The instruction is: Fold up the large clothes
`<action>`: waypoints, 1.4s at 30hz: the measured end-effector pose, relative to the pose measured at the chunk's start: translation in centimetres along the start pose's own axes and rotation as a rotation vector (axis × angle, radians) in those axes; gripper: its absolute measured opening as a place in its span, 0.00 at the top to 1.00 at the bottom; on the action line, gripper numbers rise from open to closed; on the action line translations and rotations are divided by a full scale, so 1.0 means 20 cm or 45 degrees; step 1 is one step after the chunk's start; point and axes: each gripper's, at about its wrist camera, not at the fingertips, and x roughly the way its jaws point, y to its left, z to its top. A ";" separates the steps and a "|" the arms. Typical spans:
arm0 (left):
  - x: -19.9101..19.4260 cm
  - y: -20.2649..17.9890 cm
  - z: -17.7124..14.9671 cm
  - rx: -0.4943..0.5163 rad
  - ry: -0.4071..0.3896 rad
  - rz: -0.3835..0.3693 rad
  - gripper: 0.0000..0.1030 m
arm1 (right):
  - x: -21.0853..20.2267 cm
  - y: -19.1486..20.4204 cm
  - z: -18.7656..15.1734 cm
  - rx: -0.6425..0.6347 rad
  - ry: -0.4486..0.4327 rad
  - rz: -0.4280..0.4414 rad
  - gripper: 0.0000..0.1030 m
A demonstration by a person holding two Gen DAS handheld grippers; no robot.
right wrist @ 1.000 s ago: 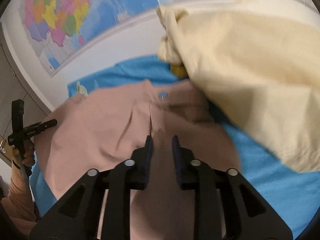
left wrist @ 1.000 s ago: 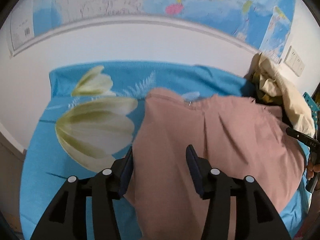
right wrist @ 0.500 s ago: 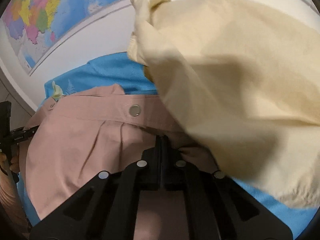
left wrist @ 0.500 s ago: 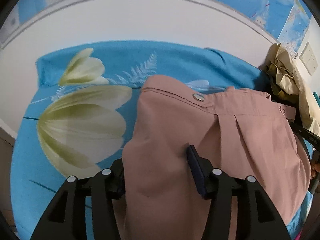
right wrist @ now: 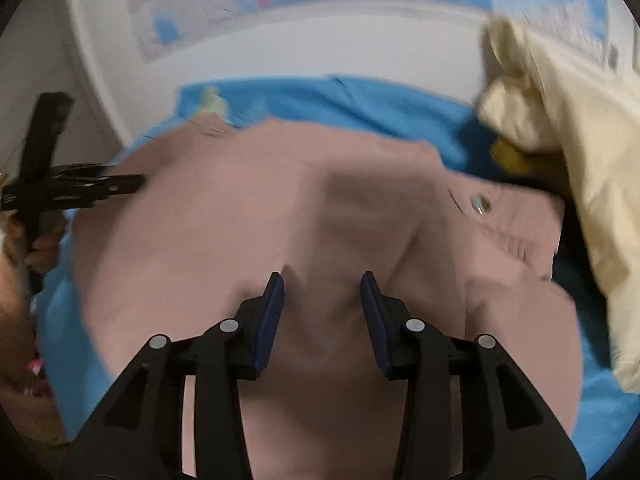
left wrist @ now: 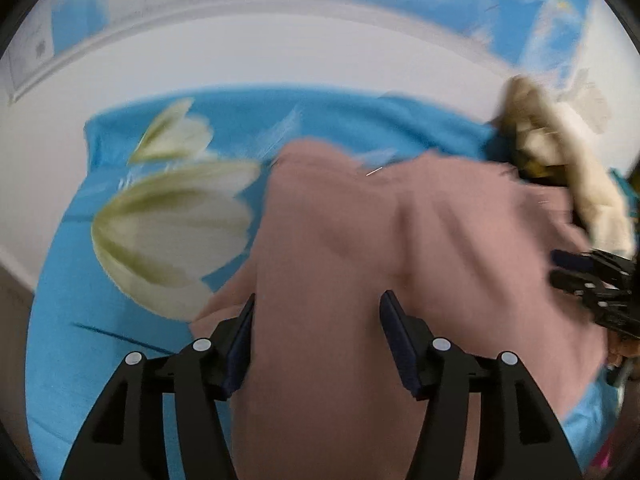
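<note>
Blue bedsheet (left wrist: 60, 360) carries one pink garment (left wrist: 360, 260), one cream garment (right wrist: 580, 160).

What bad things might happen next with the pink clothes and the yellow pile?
1. The cream pile lies against the pink garment, so pulling may drag it along.
2. Both grippers, left and right, are opening with fabric bunched between the fingers; it could slip and leave the middle ridge wrinkled.

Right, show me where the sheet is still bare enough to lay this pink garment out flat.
Bare blue sheet lies left of the pink garment, between it and the white wall, over the tulip print. The right side is crowded: the cream clothes pile overlaps the garment's edge there.
</note>
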 end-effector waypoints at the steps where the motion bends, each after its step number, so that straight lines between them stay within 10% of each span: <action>1: 0.04 0.03 0.01 -0.034 0.023 -0.010 0.40 | -0.01 0.00 0.00 0.019 -0.007 0.000 0.62; 14: -0.36 0.07 -0.21 -0.143 -0.188 -0.122 0.30 | -0.35 0.74 -0.19 -0.653 -0.166 0.249 0.24; 22: -0.44 0.08 -0.51 -0.187 -0.141 -0.132 0.29 | -0.10 0.88 -0.34 -0.857 -0.072 0.095 0.24; 27: -0.40 0.04 -0.62 -0.205 -0.064 -0.240 0.29 | -0.03 0.84 -0.36 -0.876 -0.066 0.005 0.37; 34: -0.32 -0.08 -0.61 -0.175 -0.037 -0.375 0.25 | -0.11 0.72 -0.20 -0.644 -0.073 0.173 0.80; 42: -0.24 -0.05 -0.47 -0.395 -0.092 -0.624 0.25 | -0.13 0.63 -0.14 -0.484 -0.064 0.263 0.80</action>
